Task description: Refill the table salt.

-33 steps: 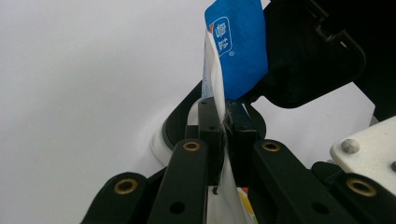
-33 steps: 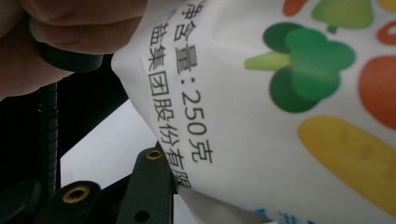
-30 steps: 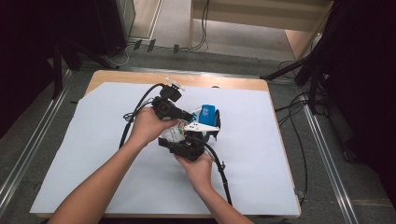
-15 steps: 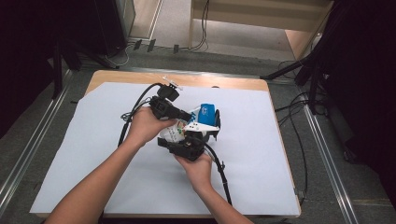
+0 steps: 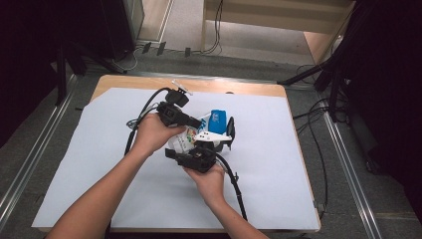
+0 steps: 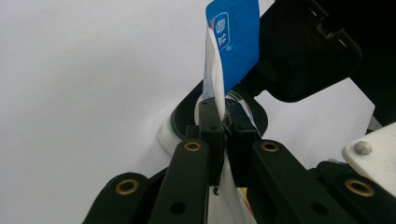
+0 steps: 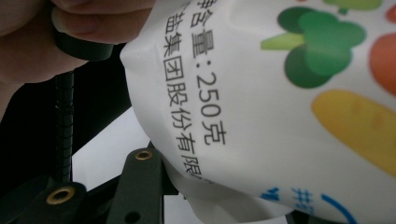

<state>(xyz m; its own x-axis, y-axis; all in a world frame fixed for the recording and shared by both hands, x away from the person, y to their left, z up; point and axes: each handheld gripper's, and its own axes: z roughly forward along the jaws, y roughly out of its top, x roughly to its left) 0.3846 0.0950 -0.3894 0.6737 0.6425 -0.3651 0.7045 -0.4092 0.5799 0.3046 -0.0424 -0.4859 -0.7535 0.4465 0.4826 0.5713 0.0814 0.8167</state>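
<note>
Nothing much has moved since a second ago: both hands stayed put, but the right claw [image 5: 219, 144] has just been opening its jaws around the white bag [image 7: 280, 102], which bulges between them. I cannot tell if they press on it. The left claw [image 6: 223, 128] is pinched tight on the bag's thin top edge, mid-desk, nearer the far edge. It looks like the bag is being passed over or pulled open. Next, one claw needs a firm hold. White paper [image 5: 79, 164] covers the wooden desk [image 5: 239, 88]; dark floor and cables lie around.
</note>
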